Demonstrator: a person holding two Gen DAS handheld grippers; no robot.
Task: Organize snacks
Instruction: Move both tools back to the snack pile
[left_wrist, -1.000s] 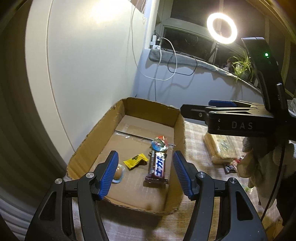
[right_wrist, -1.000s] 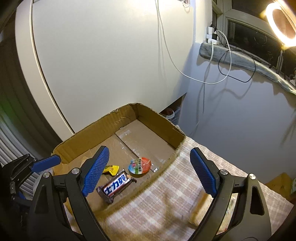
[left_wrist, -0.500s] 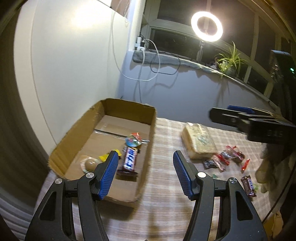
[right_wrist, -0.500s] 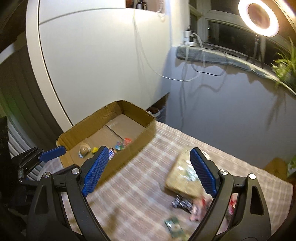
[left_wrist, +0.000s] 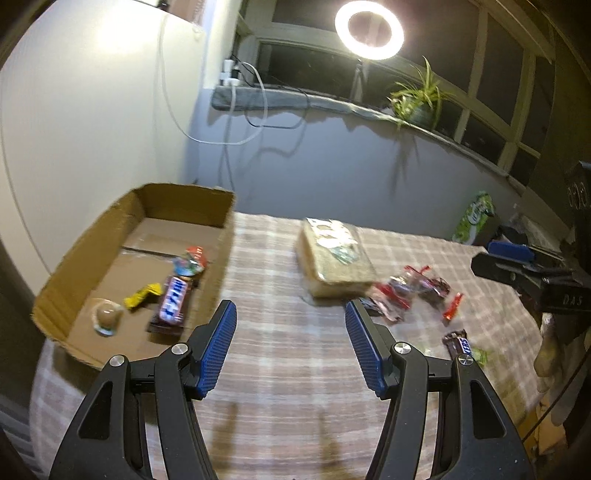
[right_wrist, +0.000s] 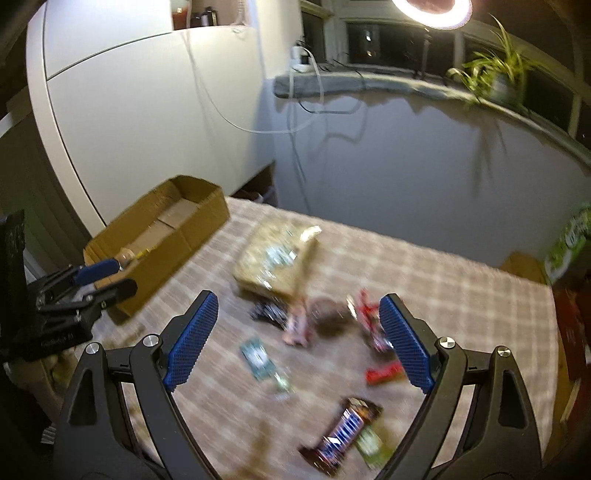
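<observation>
A shallow cardboard box (left_wrist: 92, 240) (right_wrist: 184, 225) stands at the table's left end. Inside it lie a brown Snickers bar (left_wrist: 173, 304), a yellow candy (left_wrist: 142, 294), a round chocolate (left_wrist: 106, 317) and a small colourful packet (left_wrist: 190, 263). A large flat pale packet (left_wrist: 334, 254) (right_wrist: 275, 258) lies mid-table, with several small red and dark sweets (left_wrist: 410, 291) (right_wrist: 365, 317) beside it and a second Snickers bar (right_wrist: 341, 430) (left_wrist: 458, 343) near the front. My left gripper (left_wrist: 290, 345) hangs open and empty over bare cloth. My right gripper (right_wrist: 295, 336), open and empty, hovers above the loose sweets.
The checked tablecloth (left_wrist: 288, 369) covers the table. A green packet (left_wrist: 474, 218) (right_wrist: 569, 240) stands at the far right edge. A white wall, hanging cables, a ring light (left_wrist: 369, 29) and a potted plant (left_wrist: 417, 99) on the sill lie behind.
Both grippers have swung right, away from the box. The left one has left the box for the cloth; the right one now hangs over the loose sweets. Neither opening changed.
</observation>
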